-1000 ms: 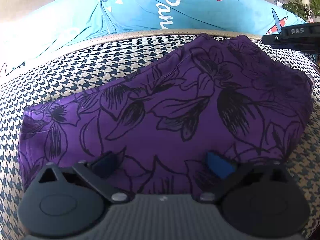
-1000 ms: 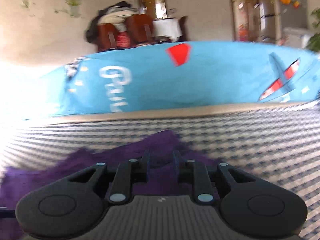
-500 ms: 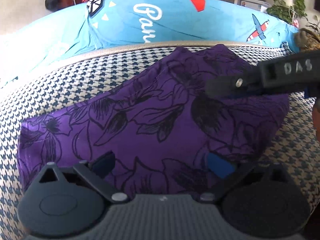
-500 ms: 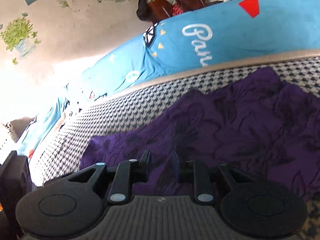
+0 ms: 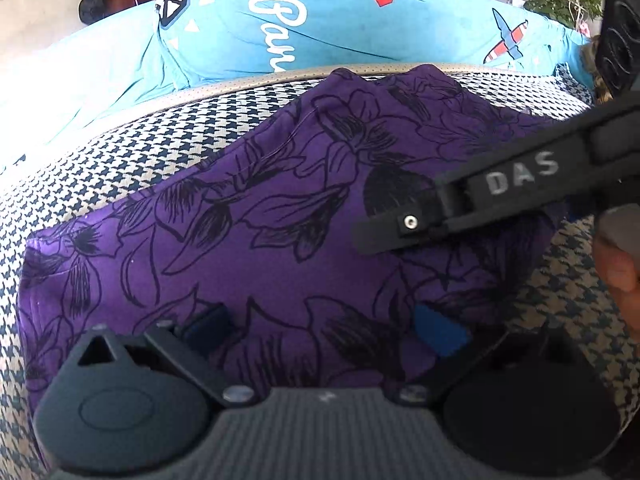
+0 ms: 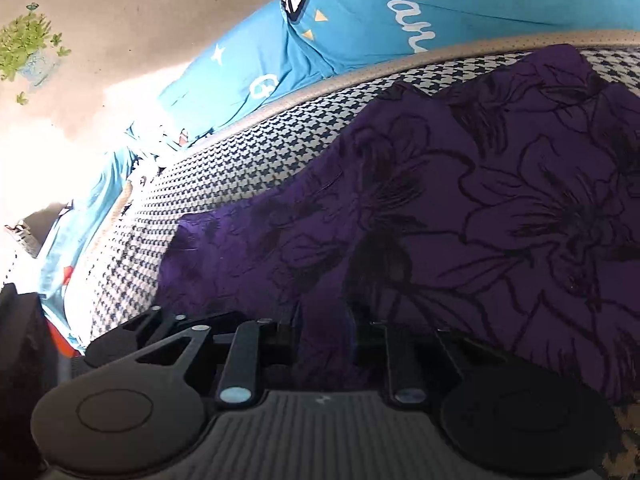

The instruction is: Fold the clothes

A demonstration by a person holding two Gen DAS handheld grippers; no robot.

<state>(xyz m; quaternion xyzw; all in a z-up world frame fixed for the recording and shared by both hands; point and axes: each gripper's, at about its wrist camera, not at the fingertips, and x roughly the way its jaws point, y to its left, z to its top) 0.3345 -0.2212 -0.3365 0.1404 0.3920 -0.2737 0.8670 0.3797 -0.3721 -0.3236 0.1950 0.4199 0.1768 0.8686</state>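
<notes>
The right gripper (image 6: 320, 320), fingers closing over the purple garment (image 5: 280, 208), is needing a clean edge pinch while the left gripper (image 5: 320, 324) is hovering spread.

the right gripper (image 5: 362, 236) swings in from three o'clock and now reaches over the middle of the purple garment (image 5: 248, 240), where a second ago only its tip showed at two o'clock. its own camera has tipped from the blue cover (image 6: 460, 12) down onto the cloth, jaws closing slightly.
</notes>
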